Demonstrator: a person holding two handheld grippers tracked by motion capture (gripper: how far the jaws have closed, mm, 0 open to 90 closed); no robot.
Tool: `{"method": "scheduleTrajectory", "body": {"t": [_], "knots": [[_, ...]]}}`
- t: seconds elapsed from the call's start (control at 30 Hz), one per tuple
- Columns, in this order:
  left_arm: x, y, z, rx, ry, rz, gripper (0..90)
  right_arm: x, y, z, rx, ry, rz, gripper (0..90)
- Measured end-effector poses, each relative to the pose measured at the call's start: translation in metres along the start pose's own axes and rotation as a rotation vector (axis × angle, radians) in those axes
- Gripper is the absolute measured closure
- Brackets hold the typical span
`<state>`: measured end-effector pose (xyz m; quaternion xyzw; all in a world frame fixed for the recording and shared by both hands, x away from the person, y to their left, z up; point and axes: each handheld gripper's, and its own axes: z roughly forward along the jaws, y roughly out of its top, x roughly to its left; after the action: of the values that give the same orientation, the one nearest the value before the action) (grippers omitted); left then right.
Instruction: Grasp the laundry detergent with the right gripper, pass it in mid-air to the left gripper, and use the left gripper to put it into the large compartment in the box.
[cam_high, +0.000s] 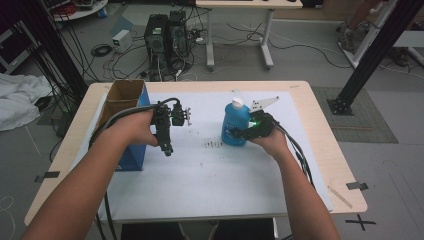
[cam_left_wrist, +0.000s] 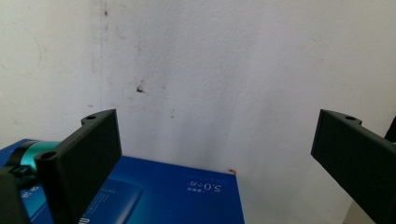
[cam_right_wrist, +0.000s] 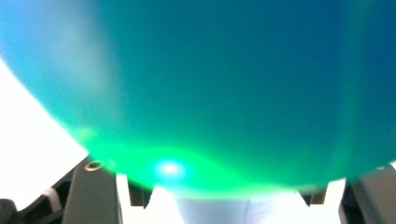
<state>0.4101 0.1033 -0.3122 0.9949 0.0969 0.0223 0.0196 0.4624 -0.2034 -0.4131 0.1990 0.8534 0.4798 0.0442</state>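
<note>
the blue bottle (cam_high: 235, 124) with a white cap stands upright on the white sheet (cam_high: 210, 175) that covers the worktop (cam_high: 320, 130), toward the far edge and right of the middle. the right gripper (cam_high: 239, 132) comes at it from the right, held level, and its fingers are pressed against the lower body of the bottle on both sides, gripping it; in the right gripper view the bottle (cam_right_wrist: 210, 84) sits close between the two fingers (cam_right_wrist: 91, 196), lit green from below.

the left gripper (cam_high: 166, 147) hangs over the sheet near the left edge, pointing down, just beside a blue box (cam_high: 134, 155) with an open brown top. its fingers (cam_left_wrist: 88, 154) stand wide apart with nothing between them; in the left gripper view the box (cam_left_wrist: 177, 196) lies under them with the bare sheet beyond. the two grippers are well apart.
</note>
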Motion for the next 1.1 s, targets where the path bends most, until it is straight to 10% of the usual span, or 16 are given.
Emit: {"method": "scheduleTrajectory", "body": {"t": [1.1], "knots": [[-0.0024,0.0004,-0.0025,-0.014,-0.001,0.004,1.6,0.0032,0.0010,-0.0039,-0.017,0.012,-0.052,44.6]]}}
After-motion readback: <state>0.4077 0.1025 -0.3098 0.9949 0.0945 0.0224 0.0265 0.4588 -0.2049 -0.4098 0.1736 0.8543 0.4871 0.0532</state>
